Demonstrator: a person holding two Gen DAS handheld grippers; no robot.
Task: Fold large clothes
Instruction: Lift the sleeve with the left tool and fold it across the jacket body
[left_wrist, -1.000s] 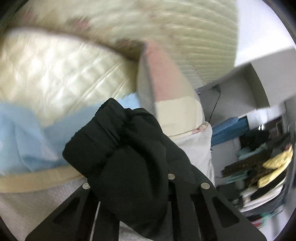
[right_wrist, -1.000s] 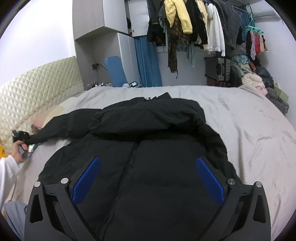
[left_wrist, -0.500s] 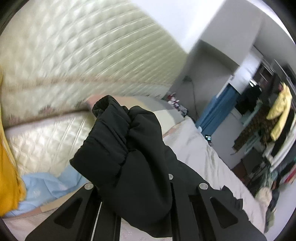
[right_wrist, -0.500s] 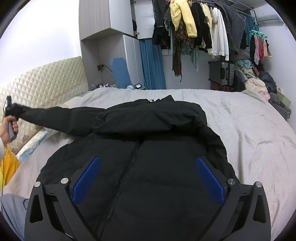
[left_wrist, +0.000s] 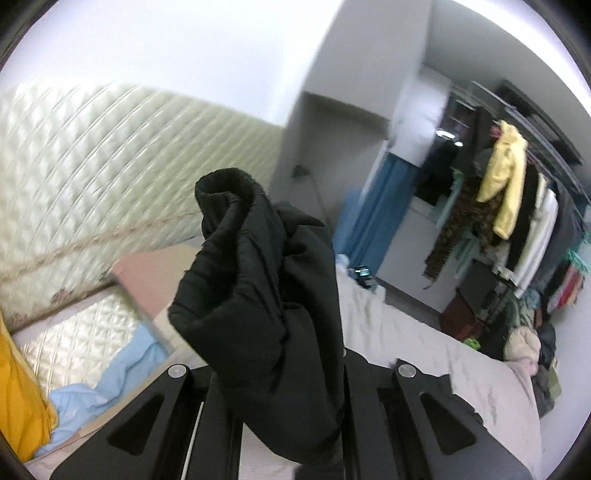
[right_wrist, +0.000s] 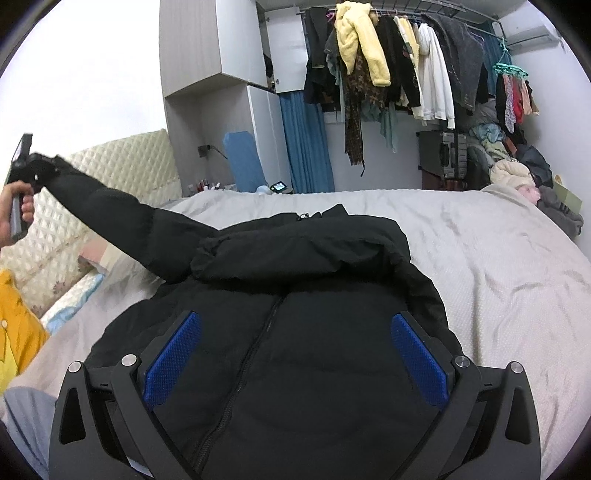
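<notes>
Left gripper (left_wrist: 280, 373), clenched on the black puffer jacket's (right_wrist: 295, 332) sleeve cuff (left_wrist: 255, 280), has risen, starting the fold; right gripper (right_wrist: 295, 358) hovers agape.

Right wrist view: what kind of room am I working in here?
Most likely a bedroom: the black jacket lies on a bed with a quilted headboard, and a clothes rail of hanging garments lines the far wall.

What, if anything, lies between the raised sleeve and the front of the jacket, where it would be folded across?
Nothing visible does. The left tongs hold the sleeve up over the pillow side, and the black puffer jacket lies flat on the bed with its front bare. The open right tongs hover above it.
</notes>
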